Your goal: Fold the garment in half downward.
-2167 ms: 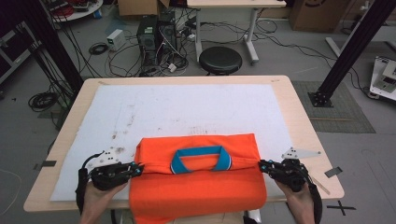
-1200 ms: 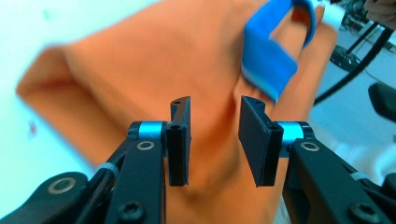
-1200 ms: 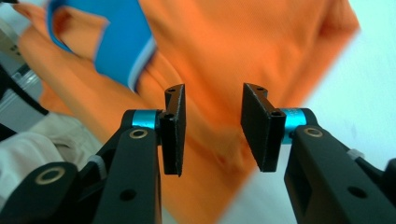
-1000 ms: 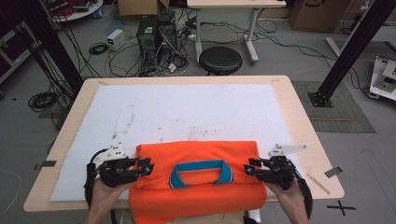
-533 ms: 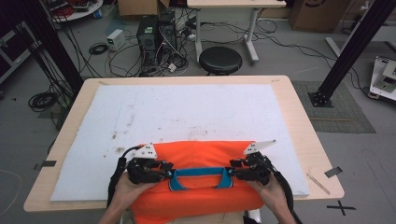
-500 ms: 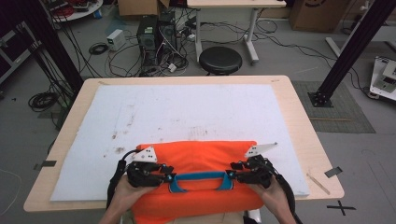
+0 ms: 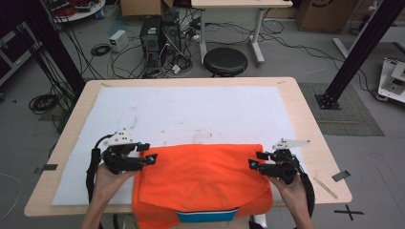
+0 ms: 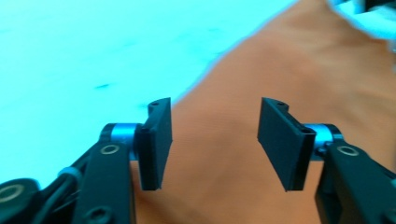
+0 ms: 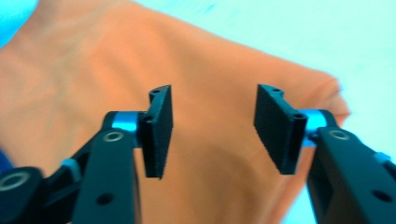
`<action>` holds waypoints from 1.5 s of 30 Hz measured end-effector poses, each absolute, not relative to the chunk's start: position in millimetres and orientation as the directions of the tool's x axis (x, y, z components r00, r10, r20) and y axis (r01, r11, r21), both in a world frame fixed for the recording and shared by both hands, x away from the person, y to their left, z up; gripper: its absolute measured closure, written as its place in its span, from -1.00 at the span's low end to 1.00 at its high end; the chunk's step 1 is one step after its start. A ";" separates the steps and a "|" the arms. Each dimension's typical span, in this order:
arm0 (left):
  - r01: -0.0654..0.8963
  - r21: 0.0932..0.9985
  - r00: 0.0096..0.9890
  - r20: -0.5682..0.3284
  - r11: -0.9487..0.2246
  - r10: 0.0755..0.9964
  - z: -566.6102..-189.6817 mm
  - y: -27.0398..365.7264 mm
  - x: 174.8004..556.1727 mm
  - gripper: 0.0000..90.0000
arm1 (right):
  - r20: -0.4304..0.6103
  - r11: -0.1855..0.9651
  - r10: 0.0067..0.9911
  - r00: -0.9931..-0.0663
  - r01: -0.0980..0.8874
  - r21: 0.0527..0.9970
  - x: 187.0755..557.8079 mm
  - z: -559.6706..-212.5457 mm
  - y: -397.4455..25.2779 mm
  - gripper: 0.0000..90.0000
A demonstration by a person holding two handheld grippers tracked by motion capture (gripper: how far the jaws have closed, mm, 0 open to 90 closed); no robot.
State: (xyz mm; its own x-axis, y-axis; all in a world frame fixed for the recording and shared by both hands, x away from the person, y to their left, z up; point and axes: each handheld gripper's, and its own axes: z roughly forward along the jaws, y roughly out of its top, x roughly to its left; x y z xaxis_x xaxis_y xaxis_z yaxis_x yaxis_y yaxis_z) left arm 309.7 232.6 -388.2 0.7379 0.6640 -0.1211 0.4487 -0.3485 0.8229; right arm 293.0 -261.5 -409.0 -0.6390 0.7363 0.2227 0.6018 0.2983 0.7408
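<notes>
Both jaws wide, holding nothing: left gripper (image 7: 152,159) and right gripper (image 7: 251,165) flank the folded orange fabric garment (image 7: 203,179) on the white table mat (image 7: 200,112), probably just clear of it.

orange shirt (image 7: 200,183): near hem cut by bottom edge | table (image 7: 315,124) front edge: hidden beneath it
</notes>
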 end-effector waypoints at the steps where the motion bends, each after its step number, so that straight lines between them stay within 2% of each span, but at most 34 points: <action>1: 0.459 0.818 0.730 -0.126 -0.346 0.672 -390.0 236.4 316.2 -0.05 | 0.226 0.286 0.746 -0.626 0.609 0.739 297.5 -408.6 -264.0 -0.01; 3: 0.501 0.799 0.709 -0.156 -0.334 0.688 -395.3 242.2 328.1 -0.09 | 0.233 0.262 0.765 -0.600 0.621 0.739 308.0 -409.6 -268.7 -0.12; 6: 0.529 0.775 0.699 -0.167 -0.346 0.695 -404.1 248.1 339.5 -0.10 | 0.241 0.253 0.772 -0.588 0.632 0.733 319.3 -412.3 -272.1 -0.17; 9: 0.523 0.774 0.708 -0.162 -0.356 0.688 -411.7 249.7 341.7 -0.11 | 0.255 0.246 0.768 -0.588 0.638 0.730 331.2 -416.2 -275.4 -0.22; 21: 0.556 0.727 0.719 -0.178 -0.403 0.671 -437.5 256.5 349.1 -0.17 | 0.253 0.240 0.758 -0.601 0.617 0.749 333.8 -417.6 -284.3 -0.28; 28: 0.511 0.719 0.736 -0.082 -0.472 0.672 -438.2 249.5 344.5 0.21 | 0.269 0.217 0.755 -0.598 0.615 0.758 336.7 -414.7 -295.5 -0.30; 31: 0.508 0.718 0.739 -0.078 -0.477 0.669 -438.2 248.7 343.3 0.48 | 0.274 0.234 0.737 -0.618 0.613 0.755 339.6 -413.9 -298.3 -0.30; 39: 0.509 0.738 0.731 -0.097 -0.444 0.676 -441.4 251.2 341.7 0.63 | 0.254 0.288 0.720 -0.646 0.611 0.737 352.4 -418.0 -294.8 -0.32; 45: 0.515 0.734 0.730 -0.105 -0.442 0.675 -441.1 251.4 342.0 0.64 | 0.183 0.405 0.717 -0.672 0.616 0.676 360.6 -430.6 -281.6 -0.30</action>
